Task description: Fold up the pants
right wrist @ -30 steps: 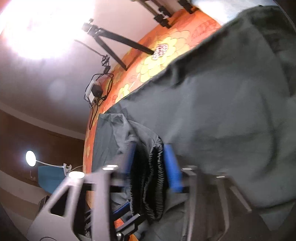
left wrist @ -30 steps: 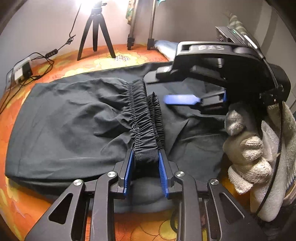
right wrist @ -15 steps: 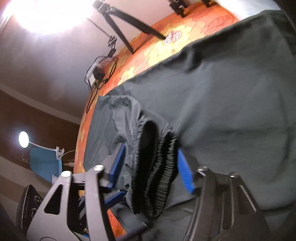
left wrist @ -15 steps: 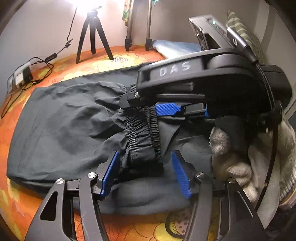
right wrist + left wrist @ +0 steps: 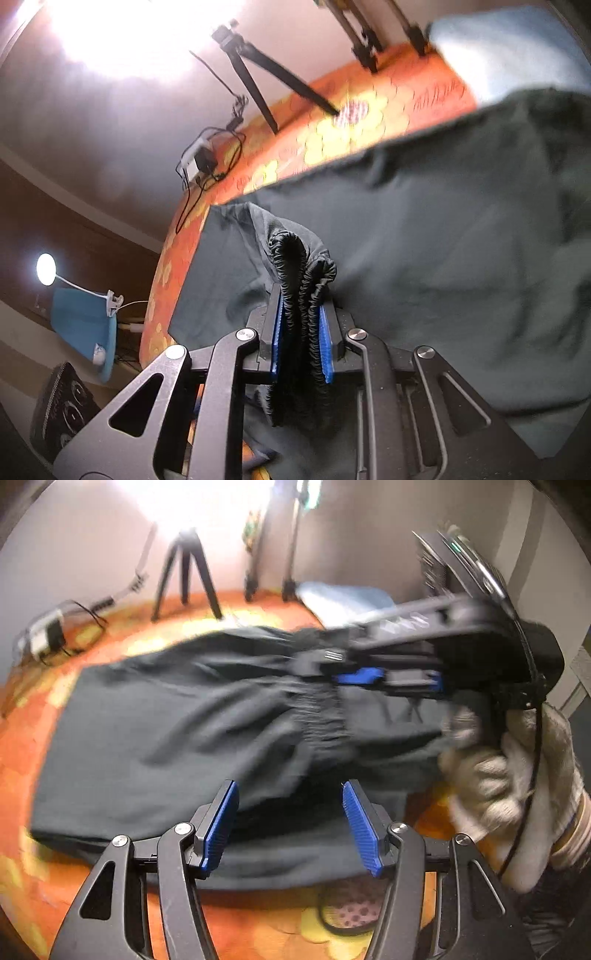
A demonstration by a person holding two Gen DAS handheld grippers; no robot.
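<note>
Dark grey fabric pants (image 5: 155, 731): gathered elastic waistband (image 5: 301, 295) clamped in just-closed right gripper (image 5: 302, 306); left gripper (image 5: 290, 805) gapes empty above; only the left view shows the gloved hand (image 5: 513, 771).

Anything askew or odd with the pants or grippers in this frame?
Nothing damaged. The dark grey pants lie rumpled on the orange floral cover, their bunched elastic waistband pinched in the right gripper; the left gripper is open.

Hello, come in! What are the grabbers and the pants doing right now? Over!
Left hand-held gripper open, empty. Right hand-held gripper just closed, pinching the bunched waistband. Dark pants partly folded on the orange cloth. Nothing in the way.
</note>
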